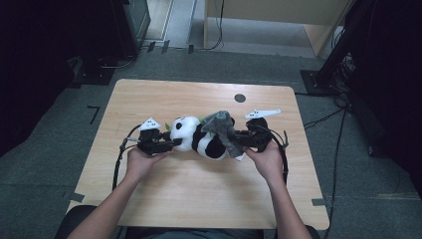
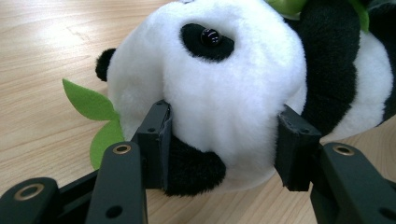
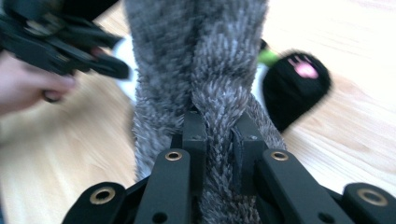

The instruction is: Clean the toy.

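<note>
A light wooden desk (image 1: pixel 164 94) is seen on grey carpet (image 1: pixel 45 149), with a dark round spot (image 1: pixel 240 98) marked near its far edge, a pale wooden cabinet (image 1: pixel 278 20) set beyond it, and black cables (image 1: pixel 343 129) trailed along its right side.

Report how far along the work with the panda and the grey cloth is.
Done: both grasps are made. The left claw clamps the panda at its head, and the right claw pinches a fold of the grey cloth. In hand: the cloth hangs draped over the panda's body on the table, held up at one end. Left: whether it goes on or comes off, the cloth isn't settled either way.
</note>
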Demonstrator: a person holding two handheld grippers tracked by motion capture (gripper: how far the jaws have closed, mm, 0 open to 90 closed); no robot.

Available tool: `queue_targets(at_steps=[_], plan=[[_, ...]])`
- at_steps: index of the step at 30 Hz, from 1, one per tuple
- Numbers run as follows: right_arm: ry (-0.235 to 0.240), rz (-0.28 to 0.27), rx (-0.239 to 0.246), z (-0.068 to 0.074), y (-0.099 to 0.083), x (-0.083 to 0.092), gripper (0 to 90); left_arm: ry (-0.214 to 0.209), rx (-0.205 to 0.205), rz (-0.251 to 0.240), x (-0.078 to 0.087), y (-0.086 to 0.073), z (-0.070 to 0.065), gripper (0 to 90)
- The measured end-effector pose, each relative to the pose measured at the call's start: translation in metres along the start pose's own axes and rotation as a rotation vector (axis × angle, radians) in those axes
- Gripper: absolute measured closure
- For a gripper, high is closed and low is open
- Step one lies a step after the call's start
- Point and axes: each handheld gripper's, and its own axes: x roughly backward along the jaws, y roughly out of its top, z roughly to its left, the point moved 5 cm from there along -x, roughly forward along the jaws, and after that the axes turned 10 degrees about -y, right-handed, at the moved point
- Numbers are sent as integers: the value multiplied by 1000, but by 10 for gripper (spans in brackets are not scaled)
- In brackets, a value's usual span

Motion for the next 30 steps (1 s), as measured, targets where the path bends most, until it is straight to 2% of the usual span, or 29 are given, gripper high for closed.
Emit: queue_targets(at_steps=[5,7,9,12,14,15,16,21,24,26,28,30], plan=[[-9,37,-27,-10,-7,-7,797,0,-1,1,0,0,0,469],[-32,46,-35,-16,-9,-6,797,-2,1,0,0,0,1,469],[-32,33,-57,-21,-8,-2,797,-3,1,-1,0,0,1,469],[-30,-6,-58,-21,-1,10,797,-4,5,-3,0,0,1,468],[-25,-30,-45,-15,5,18,797,-2,3,-1,0,0,1,468],[-21,-58,-18,-6,13,27,797,-2,3,-2,0,0,0,467],[-21,-58,-18,-6,13,27,797,-1,2,-2,0,0,0,467],[3,-104,52,23,28,39,795,1,-1,-1,0,0,0,466],[20,-95,93,40,29,30,792,-2,0,0,-1,-1,-1,465],[38,-65,112,48,27,19,794,-4,2,1,-1,-1,-1,465],[27,-16,138,52,21,6,801,-9,2,5,-1,-1,-1,465],[19,-9,145,50,17,-1,805,-7,-3,7,-2,-1,-2,465]])
